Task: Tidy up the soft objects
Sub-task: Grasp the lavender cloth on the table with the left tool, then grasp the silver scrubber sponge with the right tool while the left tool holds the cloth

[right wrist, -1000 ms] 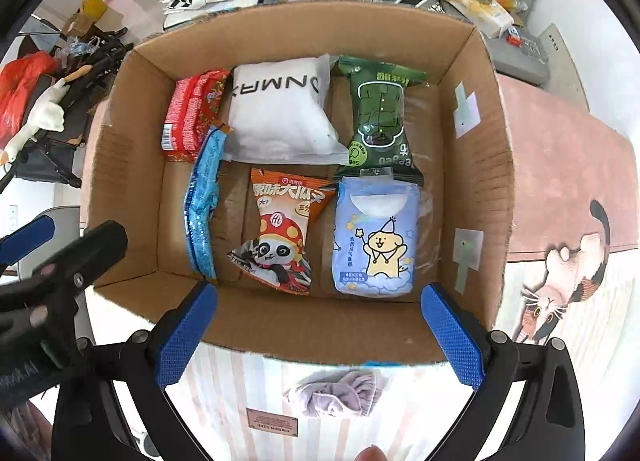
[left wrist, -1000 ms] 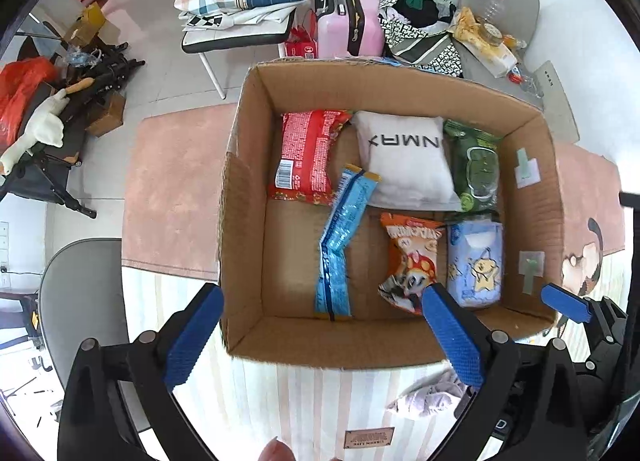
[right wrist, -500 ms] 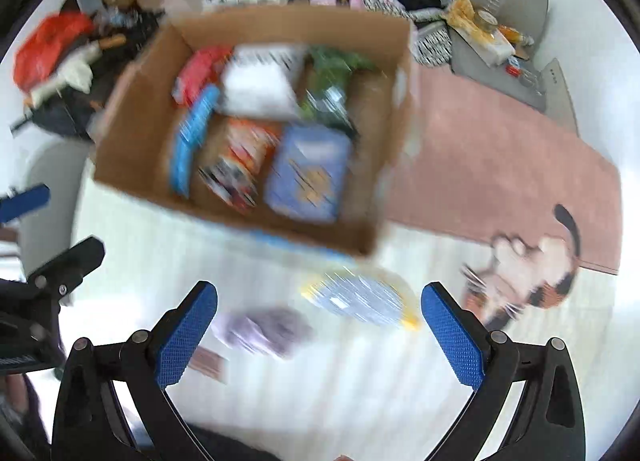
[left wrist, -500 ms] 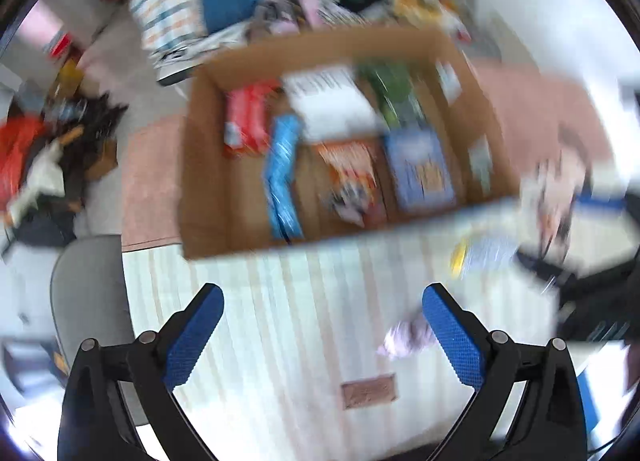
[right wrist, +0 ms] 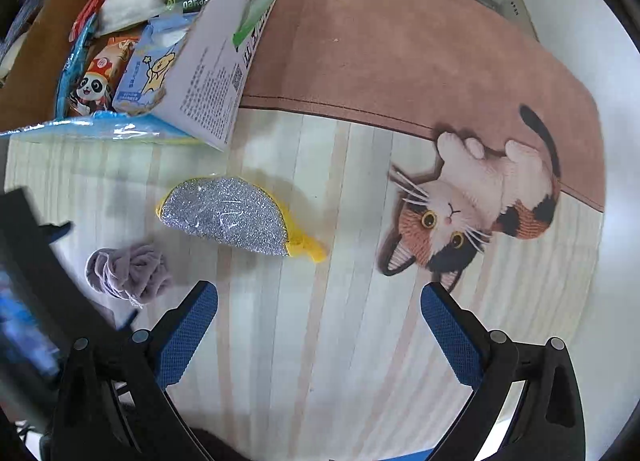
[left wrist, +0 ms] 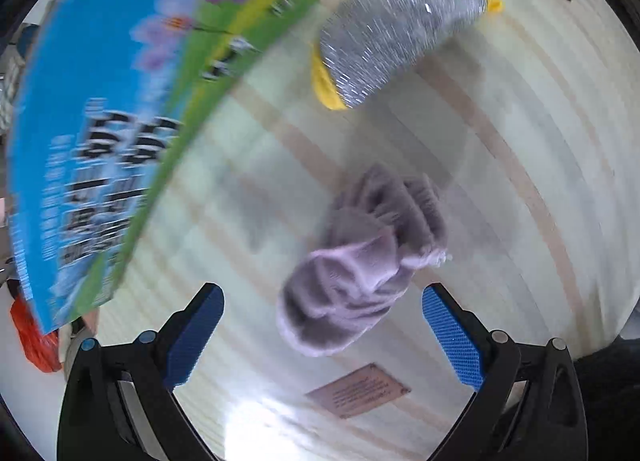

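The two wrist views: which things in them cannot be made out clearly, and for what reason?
- Left wrist view: the print on the box wall is smeared by motion blur.
- Left wrist view: the small label on the mat has text too small and blurred to read.
- Right wrist view: the left gripper is a dark blur at the frame edge; its opening cannot be judged there.
- Right wrist view: the box wall hides part of the packets.

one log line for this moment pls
left gripper: open over purple cloth | right gripper: open | silver sponge: on mat
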The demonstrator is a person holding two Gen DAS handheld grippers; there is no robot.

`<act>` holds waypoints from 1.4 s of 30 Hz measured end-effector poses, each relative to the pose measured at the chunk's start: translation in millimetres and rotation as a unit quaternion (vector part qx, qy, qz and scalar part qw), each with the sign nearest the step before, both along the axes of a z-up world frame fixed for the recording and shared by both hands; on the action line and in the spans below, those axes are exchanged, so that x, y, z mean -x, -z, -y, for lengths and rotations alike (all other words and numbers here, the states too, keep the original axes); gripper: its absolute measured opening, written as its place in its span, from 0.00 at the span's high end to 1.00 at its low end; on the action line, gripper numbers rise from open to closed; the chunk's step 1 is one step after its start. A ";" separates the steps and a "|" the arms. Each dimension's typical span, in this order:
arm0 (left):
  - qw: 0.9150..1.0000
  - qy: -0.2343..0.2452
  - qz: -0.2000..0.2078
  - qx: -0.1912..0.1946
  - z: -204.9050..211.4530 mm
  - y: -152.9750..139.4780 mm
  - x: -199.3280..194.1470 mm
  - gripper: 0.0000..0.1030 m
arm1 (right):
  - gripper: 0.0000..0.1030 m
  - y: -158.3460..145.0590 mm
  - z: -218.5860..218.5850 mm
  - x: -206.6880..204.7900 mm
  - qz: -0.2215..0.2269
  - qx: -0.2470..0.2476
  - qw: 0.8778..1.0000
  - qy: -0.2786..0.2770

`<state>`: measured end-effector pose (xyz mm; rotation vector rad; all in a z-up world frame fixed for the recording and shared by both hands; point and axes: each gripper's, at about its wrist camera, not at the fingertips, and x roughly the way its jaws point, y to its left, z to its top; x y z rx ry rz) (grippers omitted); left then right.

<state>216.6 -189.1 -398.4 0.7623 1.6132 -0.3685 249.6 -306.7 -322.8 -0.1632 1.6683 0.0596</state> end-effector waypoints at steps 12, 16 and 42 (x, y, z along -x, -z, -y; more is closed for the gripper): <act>0.921 -0.372 -0.082 0.078 -112.6 5.7 -4.8 0.48 | 0.00 43.1 -59.3 -12.1 0.002 -0.004 0.988 -0.152; 0.894 -0.423 -0.103 0.106 -135.0 9.2 2.1 0.48 | 0.00 69.1 -85.2 -14.5 -0.002 0.017 0.980 -0.197; 0.946 -0.306 -0.011 0.109 -135.9 -59.1 6.9 0.36 | 0.41 87.4 -95.3 10.1 -0.072 -0.047 0.994 -0.060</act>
